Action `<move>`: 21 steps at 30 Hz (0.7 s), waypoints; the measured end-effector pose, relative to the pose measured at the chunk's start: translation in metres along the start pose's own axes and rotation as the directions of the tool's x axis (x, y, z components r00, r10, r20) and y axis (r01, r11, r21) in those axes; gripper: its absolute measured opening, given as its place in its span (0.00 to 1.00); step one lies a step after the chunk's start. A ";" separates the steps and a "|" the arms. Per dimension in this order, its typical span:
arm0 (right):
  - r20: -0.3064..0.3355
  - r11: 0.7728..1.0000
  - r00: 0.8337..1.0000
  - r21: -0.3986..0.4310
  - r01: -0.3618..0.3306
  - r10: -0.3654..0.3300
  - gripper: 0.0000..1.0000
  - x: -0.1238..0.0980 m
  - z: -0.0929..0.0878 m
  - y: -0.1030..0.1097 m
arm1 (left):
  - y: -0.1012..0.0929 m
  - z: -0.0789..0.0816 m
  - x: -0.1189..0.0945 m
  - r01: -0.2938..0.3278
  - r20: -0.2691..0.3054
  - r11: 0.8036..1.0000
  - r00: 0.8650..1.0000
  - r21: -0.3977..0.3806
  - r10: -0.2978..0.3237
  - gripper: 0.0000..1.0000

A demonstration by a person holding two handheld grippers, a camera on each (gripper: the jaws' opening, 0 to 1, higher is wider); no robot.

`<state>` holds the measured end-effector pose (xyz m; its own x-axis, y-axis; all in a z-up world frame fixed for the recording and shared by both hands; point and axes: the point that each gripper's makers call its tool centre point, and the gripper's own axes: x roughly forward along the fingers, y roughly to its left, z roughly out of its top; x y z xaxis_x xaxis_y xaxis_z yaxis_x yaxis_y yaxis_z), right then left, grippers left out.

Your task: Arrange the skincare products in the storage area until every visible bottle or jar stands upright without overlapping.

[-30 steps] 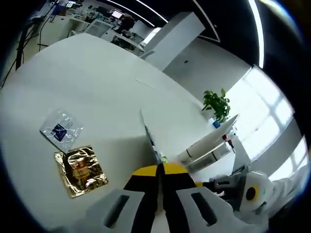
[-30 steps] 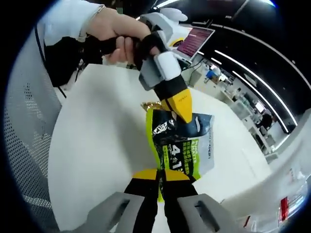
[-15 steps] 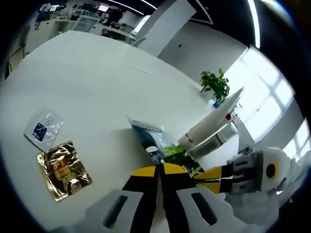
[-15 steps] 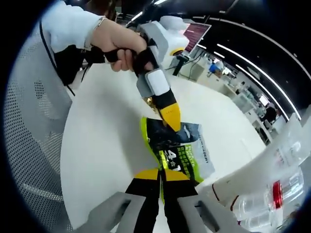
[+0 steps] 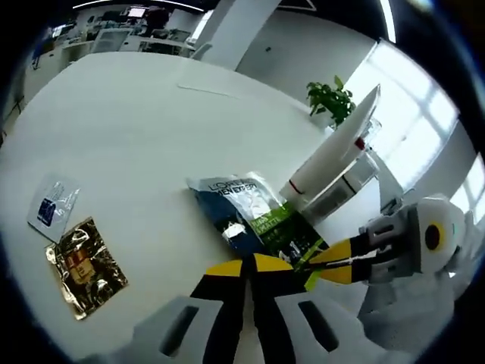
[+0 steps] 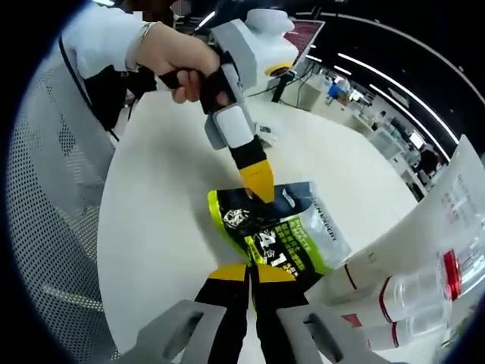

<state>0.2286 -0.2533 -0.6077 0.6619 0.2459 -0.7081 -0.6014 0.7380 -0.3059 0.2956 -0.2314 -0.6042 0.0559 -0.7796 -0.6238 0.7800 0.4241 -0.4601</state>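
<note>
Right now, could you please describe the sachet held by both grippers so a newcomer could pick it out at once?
On the round white table, beside the clear lidded storage box, lies the green-and-dark sachet, pinched at opposite ends by the left gripper and right gripper. Unlike the crinkled gold sachet and small clear packet lying apart, it bears a bright green band.

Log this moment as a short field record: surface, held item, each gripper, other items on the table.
surface: white table
held item: green and blue sachet, pinched at opposite ends by both grippers
left gripper: shut on sachet
right gripper: shut on sachet
flat items: gold foil packet, clear packet with blue label, both lying flat and apart
container: clear storage box with bottles inside
background: potted plant
</note>
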 end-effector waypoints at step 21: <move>-0.006 0.997 0.999 0.073 -0.032 0.032 0.00 0.007 -0.006 0.001 | -0.013 0.036 0.011 -0.043 0.088 0.955 0.996 0.295 0.018 0.09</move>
<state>0.2300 -0.2548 -0.6173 0.6393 0.2658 -0.7216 -0.5880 0.7737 -0.2359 0.3087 -0.2623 -0.5824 0.1244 -0.8097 -0.5735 0.9260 0.3023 -0.2260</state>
